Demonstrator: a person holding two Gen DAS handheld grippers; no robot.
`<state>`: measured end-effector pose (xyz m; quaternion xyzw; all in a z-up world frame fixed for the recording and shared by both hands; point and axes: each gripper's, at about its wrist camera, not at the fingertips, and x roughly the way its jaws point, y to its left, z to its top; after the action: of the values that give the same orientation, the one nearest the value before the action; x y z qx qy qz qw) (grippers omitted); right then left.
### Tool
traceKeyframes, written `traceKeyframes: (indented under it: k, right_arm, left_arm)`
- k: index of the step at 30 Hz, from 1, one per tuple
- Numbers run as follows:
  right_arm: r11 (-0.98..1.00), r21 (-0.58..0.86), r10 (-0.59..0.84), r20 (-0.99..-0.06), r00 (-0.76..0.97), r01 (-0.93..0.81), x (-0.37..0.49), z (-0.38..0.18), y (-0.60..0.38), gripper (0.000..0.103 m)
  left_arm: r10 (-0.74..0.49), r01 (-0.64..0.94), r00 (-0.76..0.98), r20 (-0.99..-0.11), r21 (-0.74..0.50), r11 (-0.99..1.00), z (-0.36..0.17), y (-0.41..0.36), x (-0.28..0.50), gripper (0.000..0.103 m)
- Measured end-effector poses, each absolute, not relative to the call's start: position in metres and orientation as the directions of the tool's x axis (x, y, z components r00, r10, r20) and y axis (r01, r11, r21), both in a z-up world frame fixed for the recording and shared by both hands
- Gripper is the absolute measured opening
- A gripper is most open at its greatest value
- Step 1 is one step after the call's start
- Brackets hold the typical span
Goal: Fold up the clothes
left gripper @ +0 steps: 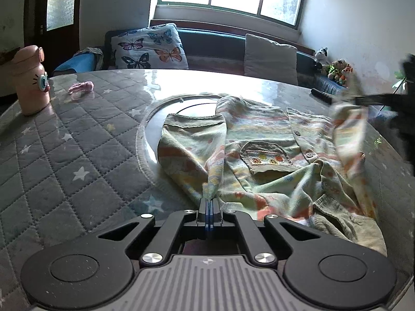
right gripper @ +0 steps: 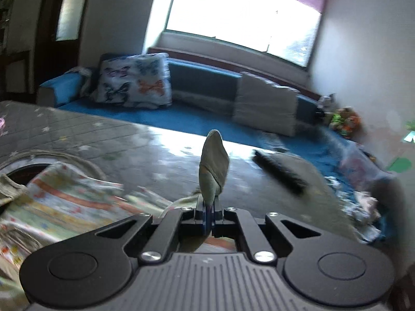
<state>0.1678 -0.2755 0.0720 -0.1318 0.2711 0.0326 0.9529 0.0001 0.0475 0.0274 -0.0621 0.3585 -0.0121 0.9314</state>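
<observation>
A small striped, flower-printed shirt (left gripper: 259, 140) with a chest pocket lies on the quilted round table (left gripper: 77, 140). My left gripper (left gripper: 209, 202) is shut on a fold of the shirt near its left sleeve, low at the table. My right gripper (right gripper: 209, 207) is shut on the shirt's other sleeve, whose green cuff (right gripper: 214, 165) sticks up past the jaws. From the left wrist view that gripper (left gripper: 363, 101) appears blurred at the right edge, lifting the sleeve above the table. The rest of the shirt (right gripper: 57, 202) trails to the left below the right gripper.
A pink bottle (left gripper: 29, 80) stands at the table's left edge, with a small pink item (left gripper: 80, 88) beside it. A black remote (left gripper: 321, 94) lies at the far right of the table. Behind is a blue sofa (right gripper: 202, 119) with cushions and soft toys.
</observation>
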Motion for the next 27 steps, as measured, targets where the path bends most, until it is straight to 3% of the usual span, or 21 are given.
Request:
traceKeyframes:
  k: [7,15,20,27]
  right_arm:
    - [0.976,-0.216,-0.138,-0.512,0.848,0.029,0.099,0.076,-0.360,0.003]
    - [0.973,-0.138,-0.232,-0.603,0.763,0.187,0.034,0.035,-0.436,0.004]
    - [0.961,-0.076,-0.249,-0.663,0.706,0.268,0.008,0.008,-0.465,0.016]
    - [0.955,-0.080,-0.271,-0.622,0.734,0.286,-0.006,0.020,-0.470,0.022]
  left_arm:
    - [-0.052,-0.030,0.739,-0.671,-0.110,0.993,0.026,0.047,-0.010,0.001]
    - [-0.047,-0.022,0.727,-0.685,-0.092,0.995,0.027,0.041,-0.019,0.001]
    - [-0.044,-0.021,0.722,-0.690,-0.085,0.996,0.028,0.041,-0.020,0.001]
    - [-0.042,-0.006,0.725,-0.687,-0.067,0.998,0.031,0.039,-0.020,0.005]
